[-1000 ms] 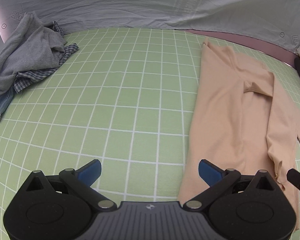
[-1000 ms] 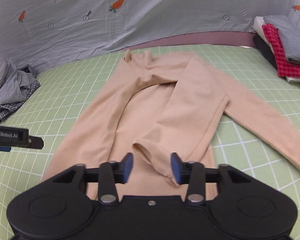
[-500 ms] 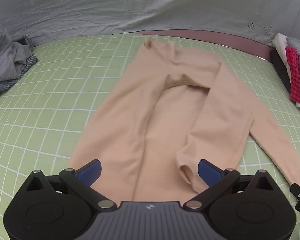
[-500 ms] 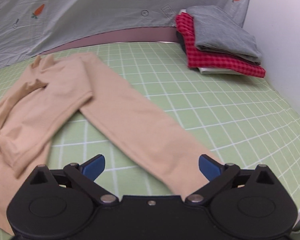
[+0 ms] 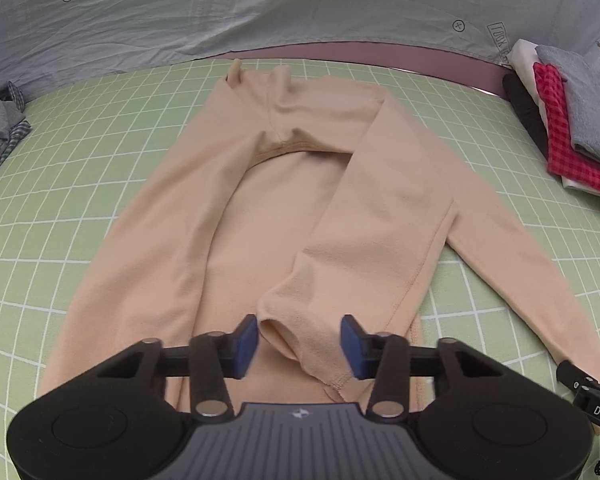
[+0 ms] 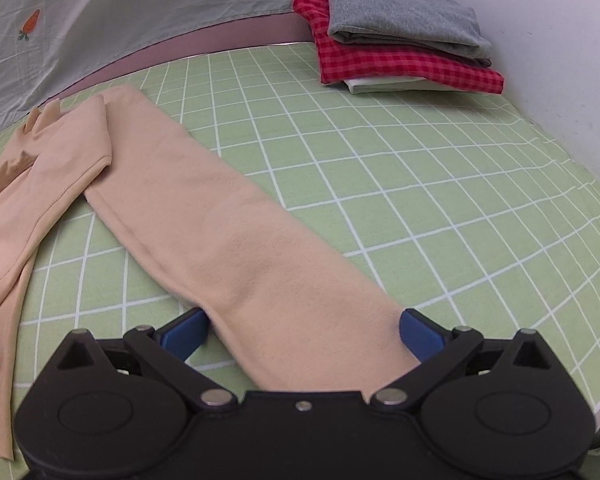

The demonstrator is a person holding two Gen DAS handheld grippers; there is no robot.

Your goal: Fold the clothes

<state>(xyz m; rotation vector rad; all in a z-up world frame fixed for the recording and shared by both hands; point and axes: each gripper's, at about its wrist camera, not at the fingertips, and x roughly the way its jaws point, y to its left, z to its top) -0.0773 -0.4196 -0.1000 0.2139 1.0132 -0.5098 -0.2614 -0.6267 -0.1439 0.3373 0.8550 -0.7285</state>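
Peach long-sleeved top (image 5: 284,208), flat on green grid surface (image 5: 60,200), mid-frame. Left gripper (image 5: 299,346): jaws closing around folded sleeve cuff (image 5: 300,344), not yet pinching. Right gripper (image 6: 302,330): jaws wide apart, straddling outstretched sleeve (image 6: 228,232). Risk: thin cuff slipping out, undoing fold.

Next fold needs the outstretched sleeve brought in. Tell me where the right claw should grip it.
Grip the outstretched sleeve at its cuff end, coming from above: it lies flat on the mat between the open right claw pads, free of the shirt body.
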